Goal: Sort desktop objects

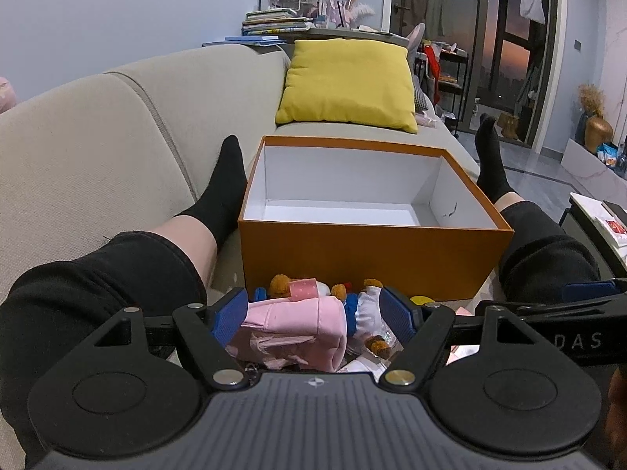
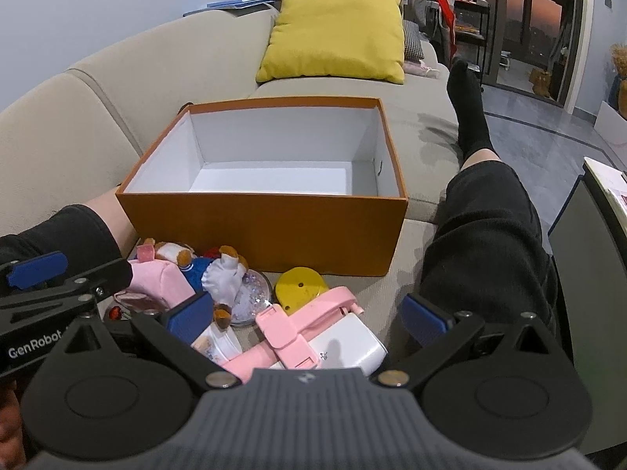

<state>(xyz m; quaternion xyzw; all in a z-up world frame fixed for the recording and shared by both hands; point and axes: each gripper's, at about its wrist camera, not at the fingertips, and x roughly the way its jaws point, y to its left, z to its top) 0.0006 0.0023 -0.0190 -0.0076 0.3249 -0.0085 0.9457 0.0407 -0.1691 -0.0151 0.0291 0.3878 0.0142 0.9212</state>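
Straddling the pink pouch [image 1: 292, 327] with the left tool [image 1: 313, 315], blue pads apart on either flank, not yet clamped. Right tool [image 2: 309, 319] spread wide over the pink-and-white gadget [image 2: 313, 337]. Toys heaped on the sofa [image 2: 415, 133] just before the orange box [image 2: 266, 231], presumably for short lifts. Box interior bare; near rim to clear, legs hemming both sides.

Left tool [image 1: 315, 313] straddles pink pouch [image 1: 298, 331] before empty orange box [image 1: 368, 250].
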